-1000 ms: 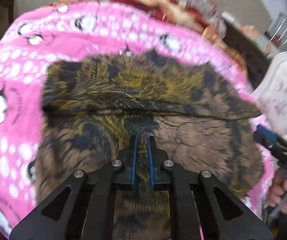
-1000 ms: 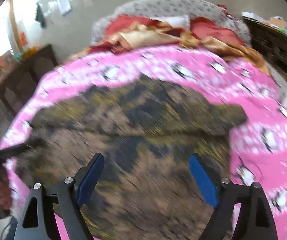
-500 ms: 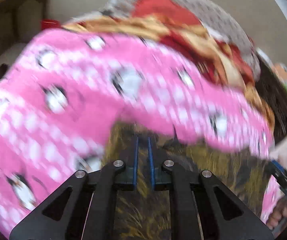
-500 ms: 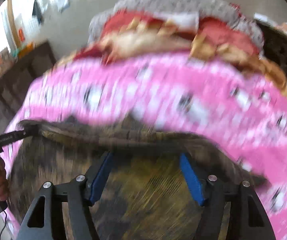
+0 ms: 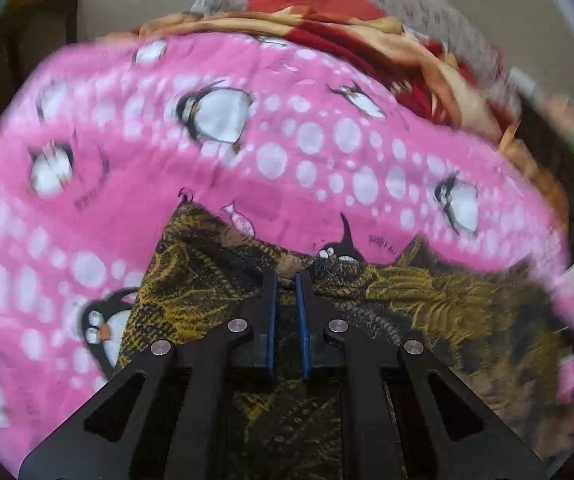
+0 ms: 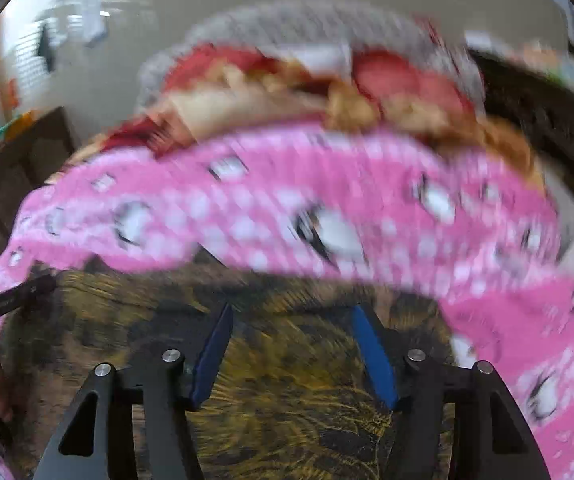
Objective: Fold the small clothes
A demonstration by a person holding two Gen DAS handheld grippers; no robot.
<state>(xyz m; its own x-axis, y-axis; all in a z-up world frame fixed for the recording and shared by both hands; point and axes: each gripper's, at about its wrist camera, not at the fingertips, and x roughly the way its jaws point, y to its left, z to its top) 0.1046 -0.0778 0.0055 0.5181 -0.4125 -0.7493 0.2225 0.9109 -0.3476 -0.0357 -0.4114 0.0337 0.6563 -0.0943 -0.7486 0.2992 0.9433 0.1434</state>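
Note:
A brown, black and yellow patterned garment [image 5: 427,308] lies on a pink penguin blanket [image 5: 287,152]. My left gripper [image 5: 285,276] is shut on the garment's far folded edge, cloth pinched between its blue pads. In the right wrist view the same garment [image 6: 287,408] fills the lower frame. My right gripper [image 6: 291,316] is open, its blue fingers [image 6: 371,344] spread over the garment with nothing between them. The left gripper's black tip [image 6: 11,300] shows at the garment's left edge. The view is blurred.
The pink blanket [image 6: 367,208] covers a bed. Red and gold bedding [image 5: 367,44] and a grey headboard [image 6: 295,24] lie at the far end. Dark wooden furniture [image 6: 15,152] stands at the left, a dark cabinet [image 6: 543,104] at the right.
My left gripper has carried the garment's edge forward, away from me, folding it over. The garment now shows lower in both views. My right gripper has moved forward and its fingers have narrowed somewhat.

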